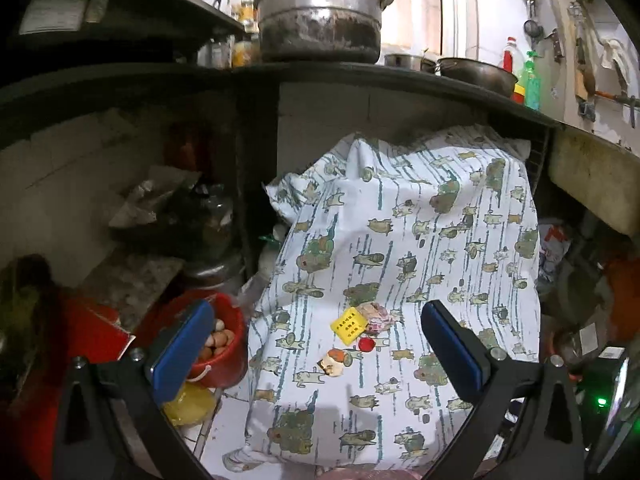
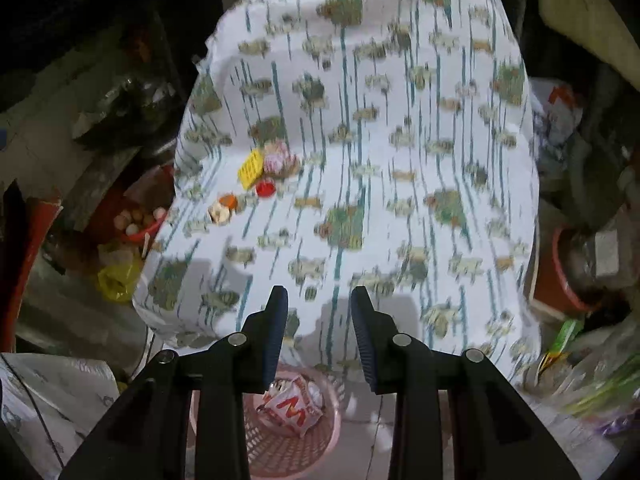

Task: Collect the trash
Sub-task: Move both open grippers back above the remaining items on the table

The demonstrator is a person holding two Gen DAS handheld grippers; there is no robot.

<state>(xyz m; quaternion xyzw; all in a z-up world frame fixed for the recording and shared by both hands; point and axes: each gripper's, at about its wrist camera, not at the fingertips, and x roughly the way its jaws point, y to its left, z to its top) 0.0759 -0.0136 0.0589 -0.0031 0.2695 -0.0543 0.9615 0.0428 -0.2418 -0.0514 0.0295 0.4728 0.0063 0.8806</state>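
Note:
Several bits of trash lie on a patterned white cloth (image 1: 420, 240): a yellow card (image 1: 348, 326), a crumpled pink wrapper (image 1: 375, 317), a red bottle cap (image 1: 366, 344) and a small orange and white scrap (image 1: 333, 362). They also show in the right wrist view: card (image 2: 251, 168), wrapper (image 2: 278, 159), cap (image 2: 265, 188), scrap (image 2: 222, 209). My left gripper (image 1: 320, 350) is open wide and empty, just short of them. My right gripper (image 2: 319, 322) is open and empty over a pink basket (image 2: 288, 446) that holds a red and white wrapper (image 2: 294, 406).
A red bucket of eggs (image 1: 220, 344) and a yellow bag (image 1: 190, 404) stand left of the cloth. A dark shelf (image 1: 360, 72) with a big pot (image 1: 320, 16), pans and bottles hangs above. Clutter and a red pot (image 2: 564, 276) sit to the right.

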